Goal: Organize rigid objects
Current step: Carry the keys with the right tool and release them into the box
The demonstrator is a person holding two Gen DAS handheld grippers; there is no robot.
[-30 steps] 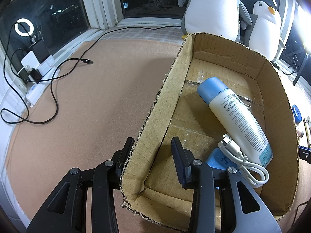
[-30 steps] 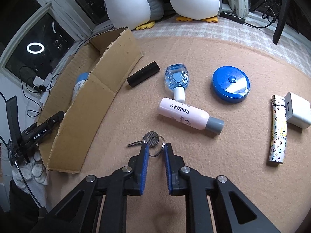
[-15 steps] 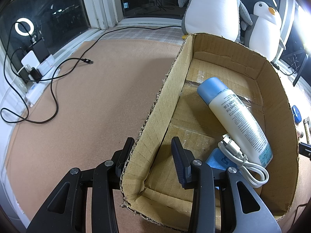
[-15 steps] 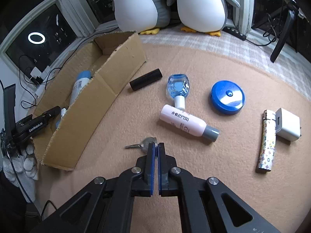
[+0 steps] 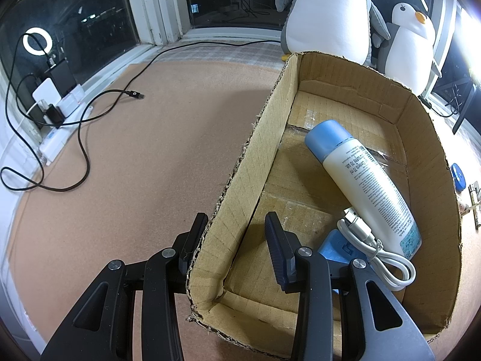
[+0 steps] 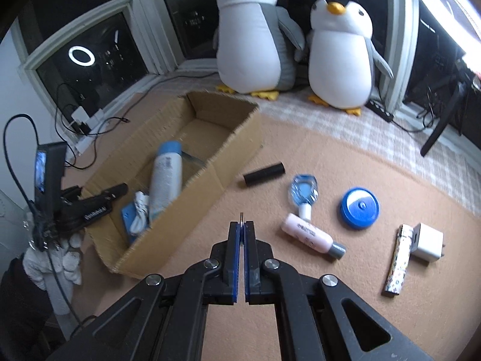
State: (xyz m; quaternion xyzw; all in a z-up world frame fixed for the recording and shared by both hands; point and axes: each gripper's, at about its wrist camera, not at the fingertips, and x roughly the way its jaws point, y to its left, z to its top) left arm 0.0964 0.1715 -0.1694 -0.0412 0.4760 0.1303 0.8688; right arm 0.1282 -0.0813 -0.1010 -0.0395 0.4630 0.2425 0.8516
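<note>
My right gripper is shut on a key ring, which shows edge-on above the blue pads, lifted off the tan mat. To its left stands an open cardboard box. My left gripper straddles the box's near left wall, one finger outside and one inside, clamped on it. Inside lie a blue-capped spray bottle, a white cable and a blue flat item. Right of the box on the mat lie a black cylinder, a clear blue bottle, a pink bottle, a blue round tin, a patterned lighter and a white charger.
Two plush penguins sit on the window ledge behind the box. Black cables and a power strip run along the left edge of the mat. A gloved hand holds the left gripper. A dark chair leg stands far right.
My right gripper closed on the key ring, rolled and lifted it off the mat toward the box. The left gripper and the box have not moved.
</note>
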